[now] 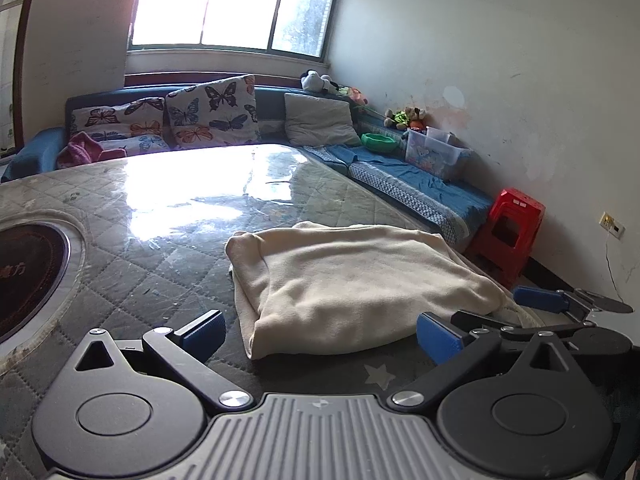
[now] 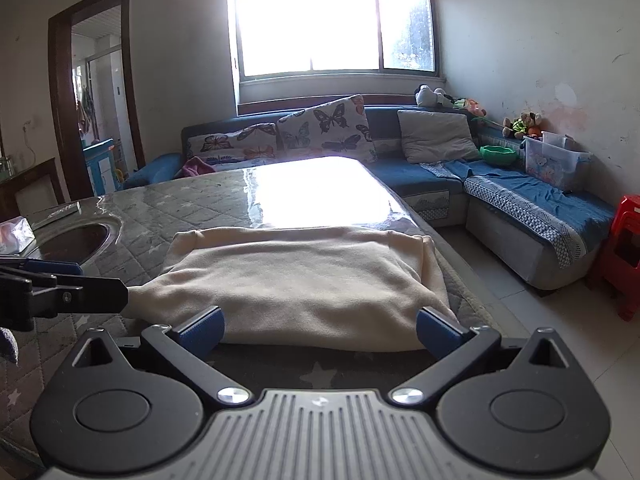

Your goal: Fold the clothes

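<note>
A quilted tabletop [image 1: 120,216] under clear plastic carries the cream garment [image 1: 352,280], folded into a thick rectangle on the near side of the tabletop's round dark inset [image 1: 28,268], whose red characters are unreadable. Left tongs [image 1: 320,332] and right tongs [image 2: 318,330] gape wide before the garment's near edge, grasping nothing.

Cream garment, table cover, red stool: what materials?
Cream garment: soft fleece or knit, going by its matte, fuzzy nap. Table cover: quilted fabric, apparently under clear plastic film, given the glare and creases. Red stool: likely moulded plastic, glossy and uniformly coloured.
</note>
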`<state>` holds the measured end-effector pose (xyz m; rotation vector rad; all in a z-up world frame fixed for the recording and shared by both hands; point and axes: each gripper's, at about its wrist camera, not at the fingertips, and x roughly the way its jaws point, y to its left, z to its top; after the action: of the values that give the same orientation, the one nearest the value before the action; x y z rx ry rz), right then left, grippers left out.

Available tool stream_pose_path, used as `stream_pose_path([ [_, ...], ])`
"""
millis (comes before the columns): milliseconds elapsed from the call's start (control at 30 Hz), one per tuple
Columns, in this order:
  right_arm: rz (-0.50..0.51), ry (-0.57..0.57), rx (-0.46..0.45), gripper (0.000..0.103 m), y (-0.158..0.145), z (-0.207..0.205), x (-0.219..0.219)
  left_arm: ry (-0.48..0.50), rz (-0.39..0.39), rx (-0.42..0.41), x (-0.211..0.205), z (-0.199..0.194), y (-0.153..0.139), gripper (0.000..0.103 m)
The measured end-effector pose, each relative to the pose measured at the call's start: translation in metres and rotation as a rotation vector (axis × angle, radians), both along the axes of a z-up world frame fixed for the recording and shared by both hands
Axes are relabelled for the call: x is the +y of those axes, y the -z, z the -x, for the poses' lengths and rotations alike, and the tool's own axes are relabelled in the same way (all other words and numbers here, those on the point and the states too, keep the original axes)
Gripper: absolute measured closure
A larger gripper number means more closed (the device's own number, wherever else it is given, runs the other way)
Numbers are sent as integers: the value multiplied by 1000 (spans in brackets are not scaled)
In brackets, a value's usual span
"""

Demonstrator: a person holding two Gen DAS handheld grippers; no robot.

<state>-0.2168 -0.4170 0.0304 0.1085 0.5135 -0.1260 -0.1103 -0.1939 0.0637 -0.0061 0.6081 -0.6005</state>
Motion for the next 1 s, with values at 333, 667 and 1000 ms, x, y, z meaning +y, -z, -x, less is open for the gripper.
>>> stream_pose_path([
  [333,-7,-9,15,0,-3,8,6,0,-14,-4,3,12,3,0],
  [667,-4,-15,-3,0,1,20,15,-7,-23,15,7,27,6,0],
  [1000,17,4,1,0,5,32,20,-19,-36,24,11,38,10,0],
])
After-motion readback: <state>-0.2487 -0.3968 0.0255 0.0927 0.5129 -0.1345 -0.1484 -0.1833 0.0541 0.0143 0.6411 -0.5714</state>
